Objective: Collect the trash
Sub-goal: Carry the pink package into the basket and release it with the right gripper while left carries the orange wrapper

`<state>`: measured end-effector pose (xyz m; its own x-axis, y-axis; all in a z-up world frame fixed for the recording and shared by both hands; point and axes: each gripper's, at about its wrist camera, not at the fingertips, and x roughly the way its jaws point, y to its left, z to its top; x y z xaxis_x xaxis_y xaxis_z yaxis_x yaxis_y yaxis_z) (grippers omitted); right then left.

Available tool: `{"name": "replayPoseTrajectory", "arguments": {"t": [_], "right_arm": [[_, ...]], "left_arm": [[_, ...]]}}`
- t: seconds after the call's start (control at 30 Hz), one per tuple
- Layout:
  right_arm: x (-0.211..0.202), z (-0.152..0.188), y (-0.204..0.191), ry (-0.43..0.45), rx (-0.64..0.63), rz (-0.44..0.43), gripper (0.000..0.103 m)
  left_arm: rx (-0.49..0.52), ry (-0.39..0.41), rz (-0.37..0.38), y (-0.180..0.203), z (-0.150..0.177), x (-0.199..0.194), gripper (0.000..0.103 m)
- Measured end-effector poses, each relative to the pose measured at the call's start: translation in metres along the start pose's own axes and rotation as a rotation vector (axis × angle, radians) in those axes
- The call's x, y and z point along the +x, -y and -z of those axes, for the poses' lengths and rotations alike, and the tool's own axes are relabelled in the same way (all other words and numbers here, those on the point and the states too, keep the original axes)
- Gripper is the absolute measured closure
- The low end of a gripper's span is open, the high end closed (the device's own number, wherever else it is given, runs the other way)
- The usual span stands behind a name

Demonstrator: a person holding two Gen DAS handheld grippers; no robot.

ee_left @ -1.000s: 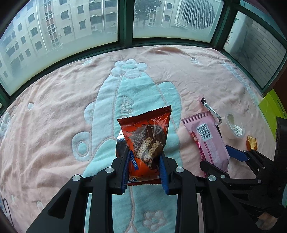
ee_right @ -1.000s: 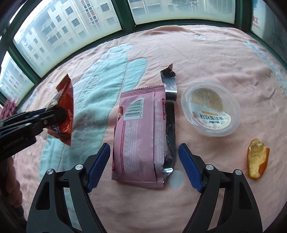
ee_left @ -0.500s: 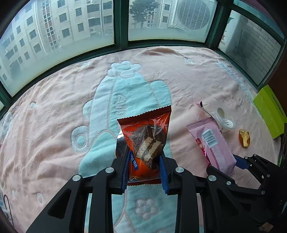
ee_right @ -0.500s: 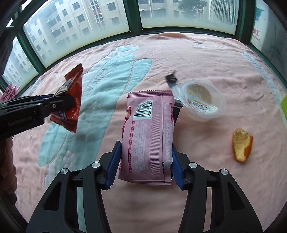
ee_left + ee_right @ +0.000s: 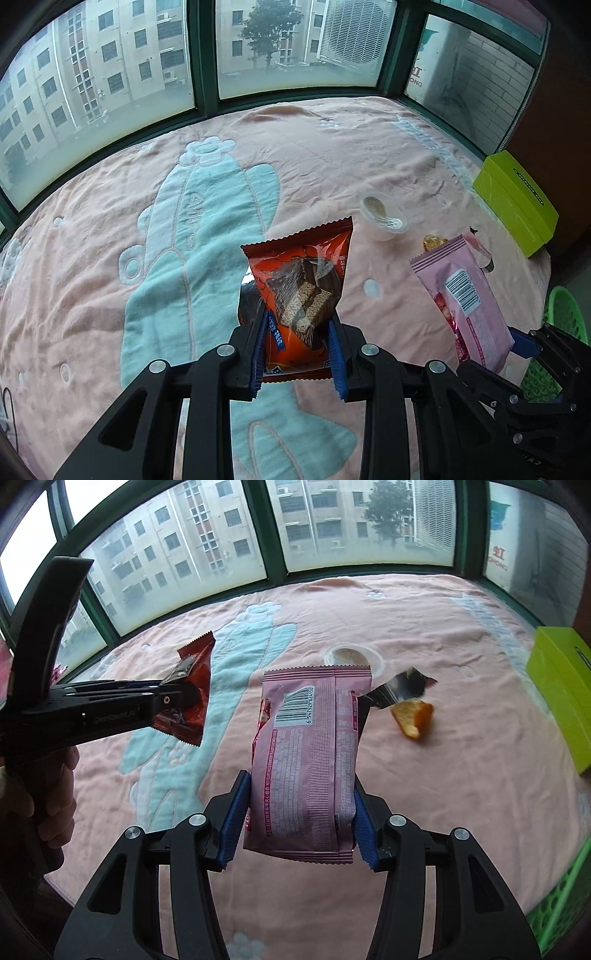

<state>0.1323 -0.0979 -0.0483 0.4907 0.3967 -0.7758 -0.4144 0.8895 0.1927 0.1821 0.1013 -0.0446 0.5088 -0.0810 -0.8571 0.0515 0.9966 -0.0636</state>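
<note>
Left gripper [image 5: 297, 354]: we see it holding the snack wrapper [image 5: 301, 284] above the blanket [image 5: 110, 240].
Right gripper [image 5: 297, 827]: at our 3 o'clock, holding the barcode packet [image 5: 314, 753] off the blanket.
Plastic cup [image 5: 384, 218]: on the blanket at 1 o'clock, behind the packet.
Food scrap [image 5: 413, 716]: just right of the packet.
Box [image 5: 517, 206]: at 2 o'clock, blanket's right edge.
Basket [image 5: 565, 325]: below the box, off the blanket, at 4 o'clock.
Windows [image 5: 295, 44]: at 12, behind everything.
</note>
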Motion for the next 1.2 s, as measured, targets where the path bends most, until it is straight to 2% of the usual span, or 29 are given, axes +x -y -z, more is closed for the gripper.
{"name": "replayPoseTrajectory", "arguments": {"t": [0.3, 0.73, 1.2], "right_arm": [[-0.058, 0.046, 0.039, 0.025, 0.086, 0.069, 0.051], [-0.142, 0.102, 0.112, 0.105, 0.284, 0.231, 0.051], [-0.192, 0.150, 0.173, 0.114, 0.449, 0.409, 0.051]], "left_arm": [[0.063, 0.019, 0.047, 0.056, 0.017, -0.022, 0.075], [0.191, 0.020, 0.176, 0.152, 0.030, -0.031, 0.075], [0.310, 0.029, 0.270, 0.230, 0.028, -0.039, 0.075]]}}
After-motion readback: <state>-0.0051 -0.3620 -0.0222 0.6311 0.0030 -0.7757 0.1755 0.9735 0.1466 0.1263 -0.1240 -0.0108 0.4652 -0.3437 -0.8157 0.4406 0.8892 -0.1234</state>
